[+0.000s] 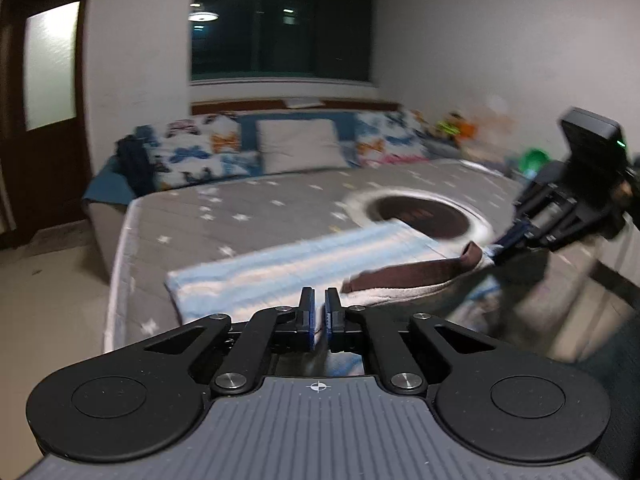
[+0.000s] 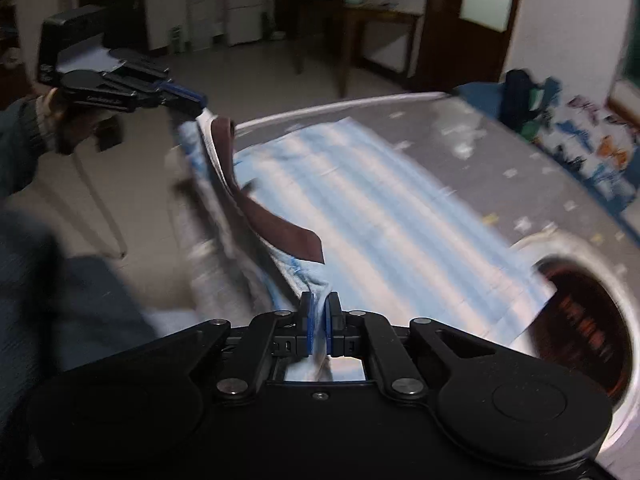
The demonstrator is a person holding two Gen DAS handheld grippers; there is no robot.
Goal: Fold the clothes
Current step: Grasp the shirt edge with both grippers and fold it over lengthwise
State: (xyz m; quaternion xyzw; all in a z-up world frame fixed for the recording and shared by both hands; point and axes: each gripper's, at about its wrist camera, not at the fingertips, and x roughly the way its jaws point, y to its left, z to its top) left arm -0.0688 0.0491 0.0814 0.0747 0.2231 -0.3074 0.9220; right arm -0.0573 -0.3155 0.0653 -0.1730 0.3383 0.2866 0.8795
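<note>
Nearest, the left gripper [image 1: 319, 316] has its jaws pinched narrow on the near edge of a light-blue striped garment [image 1: 304, 264], and the right gripper [image 2: 319, 322] is clamped just as tight on the same edge further along, by a brown band [image 2: 276, 220] that runs between the two grips. That held edge is raised off the grey star-print bed [image 1: 224, 216], while the rest of the cloth lies flat across the mattress, its far end overlapping a dark round dish with a white rim [image 1: 424, 216]. Judging by this, a fold is in hand: both grips should travel level and together, keeping the edge taut so it lands square on the flat part. Beyond lie patterned pillows [image 1: 200, 152] and a dark window [image 1: 280, 20]
</note>
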